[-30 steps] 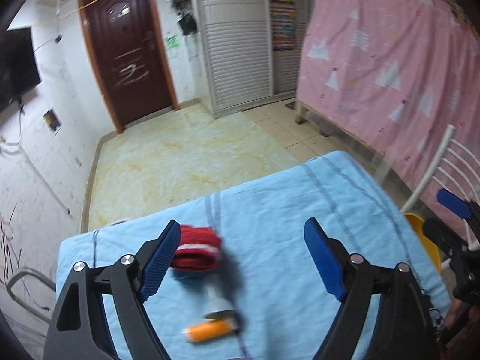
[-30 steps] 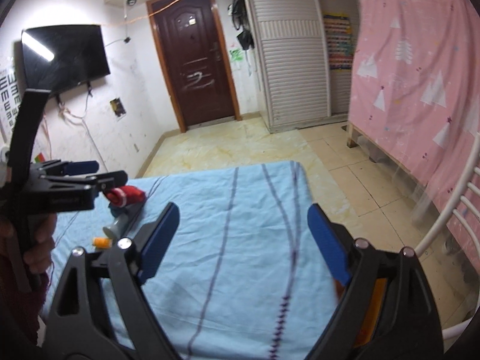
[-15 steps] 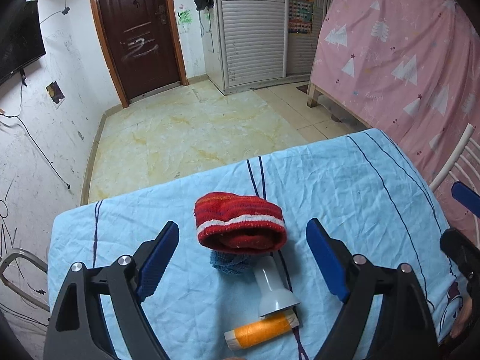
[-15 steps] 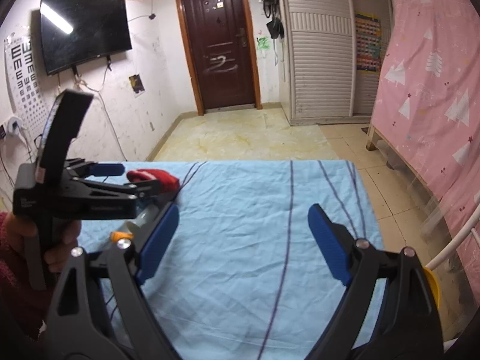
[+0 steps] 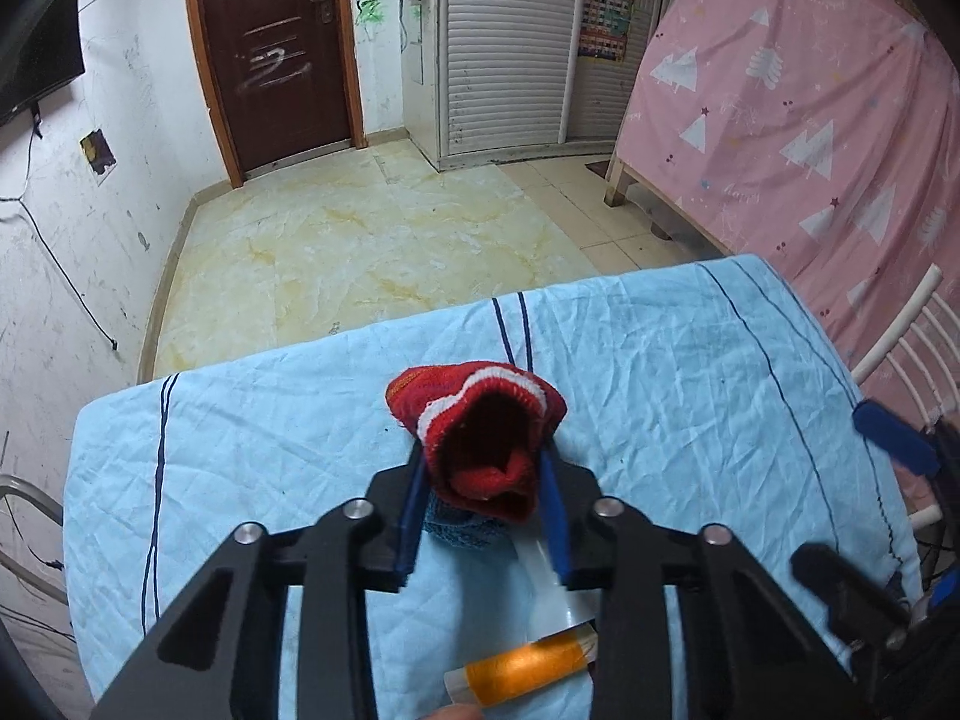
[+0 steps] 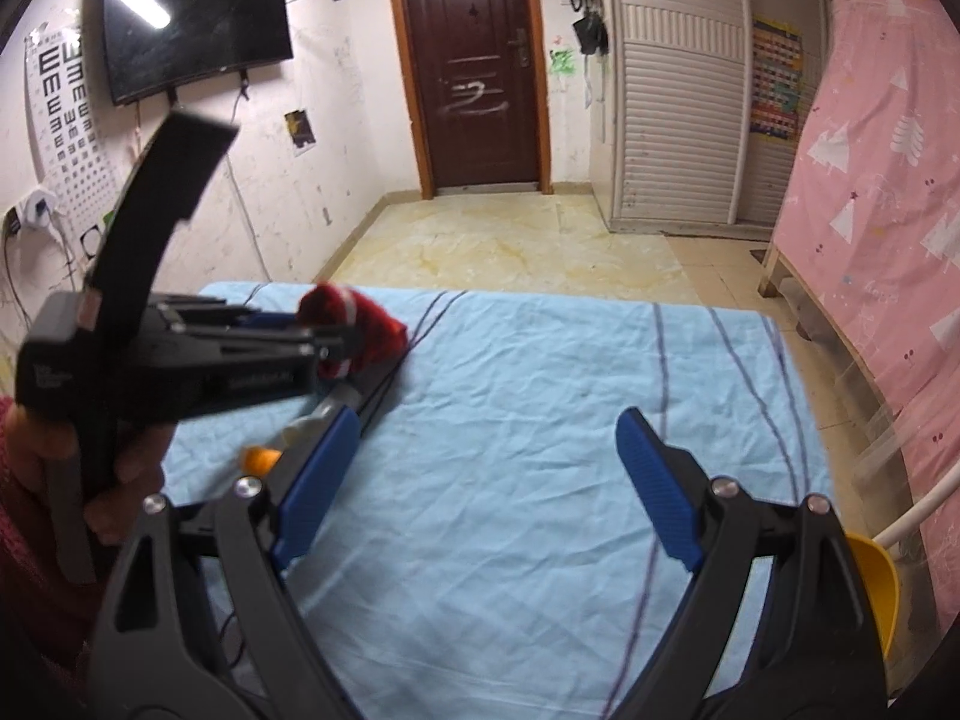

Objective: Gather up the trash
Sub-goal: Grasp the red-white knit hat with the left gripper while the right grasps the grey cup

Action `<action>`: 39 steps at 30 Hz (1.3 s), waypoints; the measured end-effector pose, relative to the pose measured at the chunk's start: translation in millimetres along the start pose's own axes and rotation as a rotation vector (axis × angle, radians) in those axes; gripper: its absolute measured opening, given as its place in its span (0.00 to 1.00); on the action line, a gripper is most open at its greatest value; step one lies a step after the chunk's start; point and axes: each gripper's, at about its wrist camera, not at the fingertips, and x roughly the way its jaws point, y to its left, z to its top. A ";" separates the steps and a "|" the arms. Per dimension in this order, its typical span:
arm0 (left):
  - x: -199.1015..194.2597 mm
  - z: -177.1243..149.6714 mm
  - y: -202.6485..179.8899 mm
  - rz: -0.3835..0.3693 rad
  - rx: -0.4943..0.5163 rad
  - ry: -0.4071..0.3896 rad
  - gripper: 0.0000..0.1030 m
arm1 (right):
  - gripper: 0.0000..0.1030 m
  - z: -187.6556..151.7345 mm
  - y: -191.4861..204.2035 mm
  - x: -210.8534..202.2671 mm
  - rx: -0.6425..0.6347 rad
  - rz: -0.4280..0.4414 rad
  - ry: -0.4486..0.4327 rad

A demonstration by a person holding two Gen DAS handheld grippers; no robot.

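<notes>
My left gripper [image 5: 483,480] is shut on a red knitted sock with a white band [image 5: 480,438] over the blue-sheeted table [image 5: 660,372]. In the right wrist view the same sock [image 6: 354,330] sticks out of the left gripper [image 6: 324,342] at the table's left side. A blue knitted piece [image 5: 462,531], a white funnel-shaped piece [image 5: 549,582] and an orange tube [image 5: 522,669] lie on the sheet just under and behind the sock. My right gripper [image 6: 483,480] is open and empty over the middle of the table [image 6: 540,396].
A yellow bin [image 6: 873,588] sits beside the table's right edge by a white chair frame [image 5: 900,336]. A pink curtain [image 5: 810,108] hangs on the right. Tiled floor [image 5: 372,228] lies beyond the far table edge.
My left gripper closed on the red sock, which now points its opening toward the camera. My right gripper stayed open and shifted slightly.
</notes>
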 end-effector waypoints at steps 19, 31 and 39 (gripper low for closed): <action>-68.7 10.3 41.7 -0.083 -0.142 -0.198 0.17 | 0.58 12.0 76.5 80.6 -0.060 0.217 0.225; -81.0 5.1 39.5 -0.087 -0.137 -0.230 0.17 | 0.28 15.0 71.0 73.1 -0.039 0.186 0.182; -95.4 3.0 25.7 -0.069 -0.120 -0.247 0.17 | 0.28 24.8 44.9 26.9 0.023 0.186 0.076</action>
